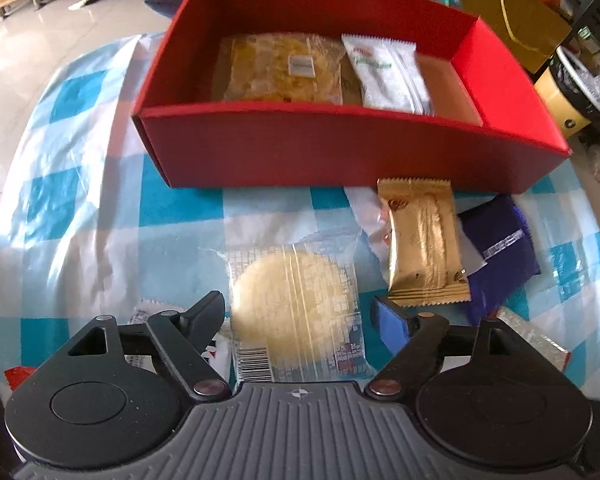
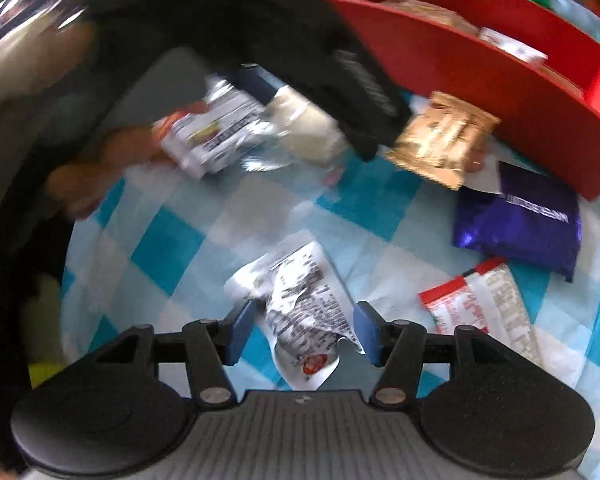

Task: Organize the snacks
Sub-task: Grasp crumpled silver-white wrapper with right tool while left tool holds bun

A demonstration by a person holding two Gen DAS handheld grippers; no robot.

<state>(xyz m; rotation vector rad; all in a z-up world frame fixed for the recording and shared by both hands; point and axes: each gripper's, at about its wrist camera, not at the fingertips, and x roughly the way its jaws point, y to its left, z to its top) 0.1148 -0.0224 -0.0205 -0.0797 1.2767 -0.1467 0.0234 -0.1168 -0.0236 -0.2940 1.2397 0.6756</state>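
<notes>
My left gripper (image 1: 296, 314) points down at the checked cloth, open, with a clear-wrapped round pale pastry (image 1: 296, 304) lying between its fingers, a gap on each side. My right gripper (image 2: 304, 330) is open over a crumpled white packet with black print (image 2: 304, 304); its blue pads (image 2: 366, 330) flank the packet without pressing it. The red box (image 1: 340, 148) stands beyond and holds a yellow-brown snack bag (image 1: 280, 68) and a white packet (image 1: 388, 76).
A gold packet (image 1: 420, 244) and a purple packet (image 1: 500, 248) lie in front of the box, a silver wrapper (image 1: 532, 340) lower right. The right wrist view shows a red-and-white packet (image 2: 480, 308) and the blue-checked tablecloth (image 2: 172, 248). Floor and clutter surround the table.
</notes>
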